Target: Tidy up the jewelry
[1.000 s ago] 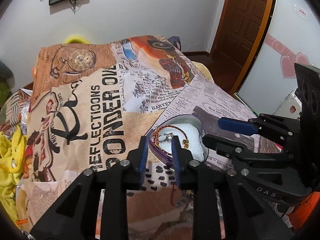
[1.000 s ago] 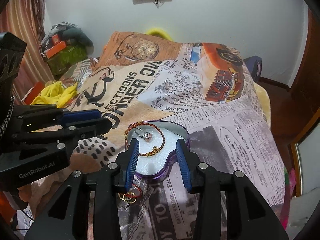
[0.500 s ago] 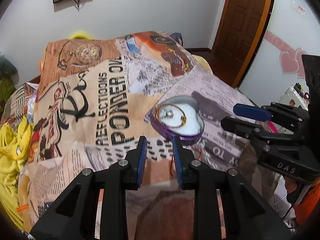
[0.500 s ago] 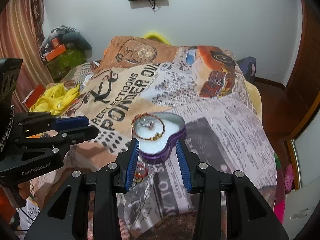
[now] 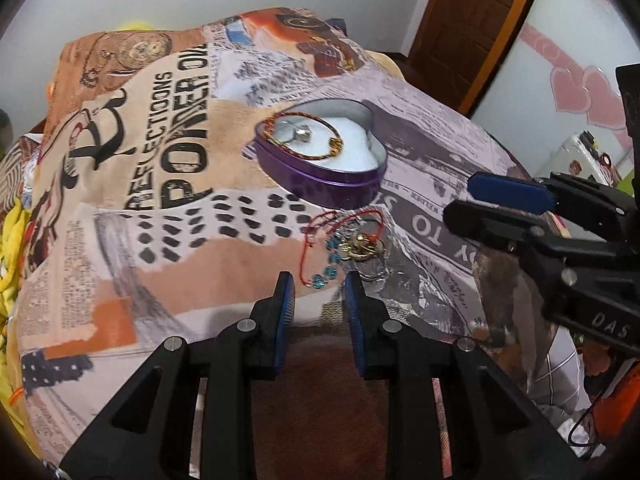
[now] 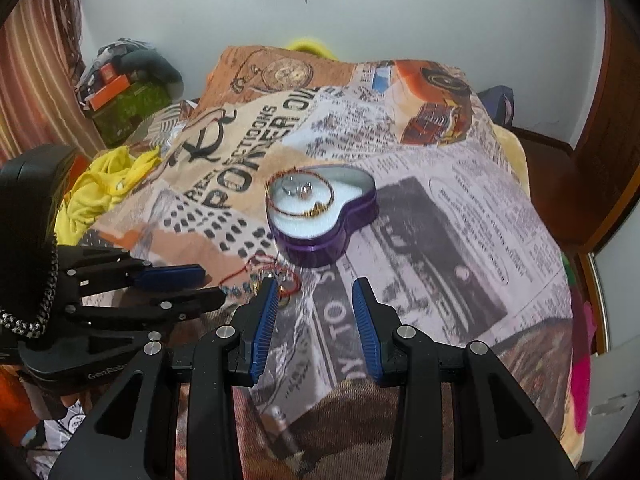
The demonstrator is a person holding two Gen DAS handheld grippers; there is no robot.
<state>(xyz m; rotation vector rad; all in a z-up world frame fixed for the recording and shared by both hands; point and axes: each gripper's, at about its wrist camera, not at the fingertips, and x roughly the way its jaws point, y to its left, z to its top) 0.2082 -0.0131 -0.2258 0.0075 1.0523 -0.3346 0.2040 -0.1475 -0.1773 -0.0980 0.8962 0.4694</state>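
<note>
A purple heart-shaped tin with a white pad lies on the printed bedspread. In it lie a red-gold bracelet and a silver ring. A loose heap of jewelry, with red cord, blue beads and gold rings, lies just in front of the tin. My left gripper is open and empty, just short of the heap. My right gripper is open and empty, with its left finger at the heap's edge.
The bedspread covers a bed that drops off at the near and right sides. Yellow cloth lies at the left. A wooden door stands at the back right. Boxes are stacked at the back left.
Both grippers have pulled back from the tin and stayed open. The loose jewelry heap in front of the tin has come fully into view.
</note>
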